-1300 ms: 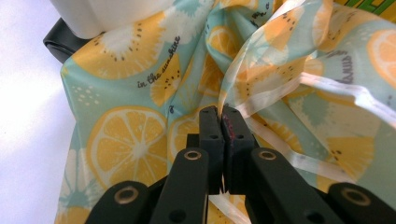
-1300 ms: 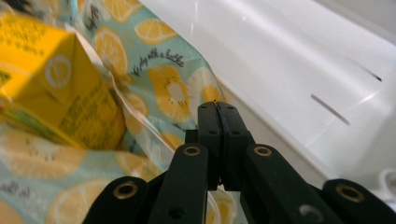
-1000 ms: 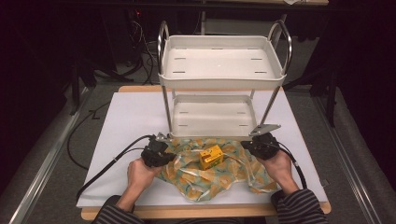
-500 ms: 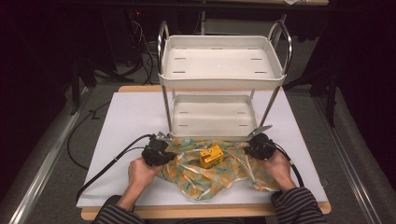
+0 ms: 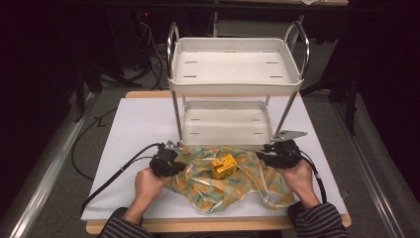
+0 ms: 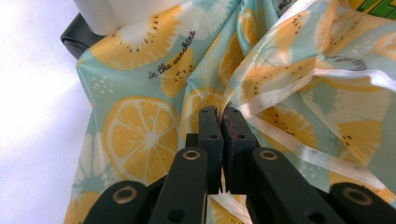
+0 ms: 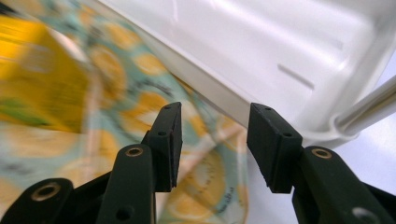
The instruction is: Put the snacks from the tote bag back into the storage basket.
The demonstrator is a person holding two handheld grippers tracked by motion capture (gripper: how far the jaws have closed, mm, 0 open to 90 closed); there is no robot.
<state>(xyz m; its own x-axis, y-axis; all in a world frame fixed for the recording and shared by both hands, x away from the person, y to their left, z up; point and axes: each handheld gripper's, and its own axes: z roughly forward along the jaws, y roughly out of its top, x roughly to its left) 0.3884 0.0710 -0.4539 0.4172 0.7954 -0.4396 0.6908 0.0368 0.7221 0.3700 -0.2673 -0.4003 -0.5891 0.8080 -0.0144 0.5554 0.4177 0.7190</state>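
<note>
In the high view, a person sits at a table covered with a white sheet (image 5: 133, 129), a gripper in each hand. A fruit-print bag (image 5: 233, 186) of thin plastic lies crumpled on the sheet just in front of a white two-tier rack (image 5: 235, 79), its far edge touching the foot of the lower tray. A small yellow box (image 5: 224, 166) sits on top of the bag near its middle. The left gripper (image 5: 174, 157) rests at the bag's left edge and the right gripper (image 5: 265, 154) at its right edge, well apart with the box between them.

In the left gripper view, the left gripper (image 6: 220, 122) has its two black jaws pressed together on a fold of the bag (image 6: 140, 130), whose lemon-slice pattern spreads around them; a pale seam strip runs off to the right.

In the right gripper view, the right gripper (image 7: 212, 140) has just been opening: its jaws stand apart with a clear gap and clamp nothing, though the bag (image 7: 140, 93) lies below them. The yellow box (image 7: 42, 88) is blurred at the left, and the rack's lower tray (image 7: 261, 42) runs along the top
</note>
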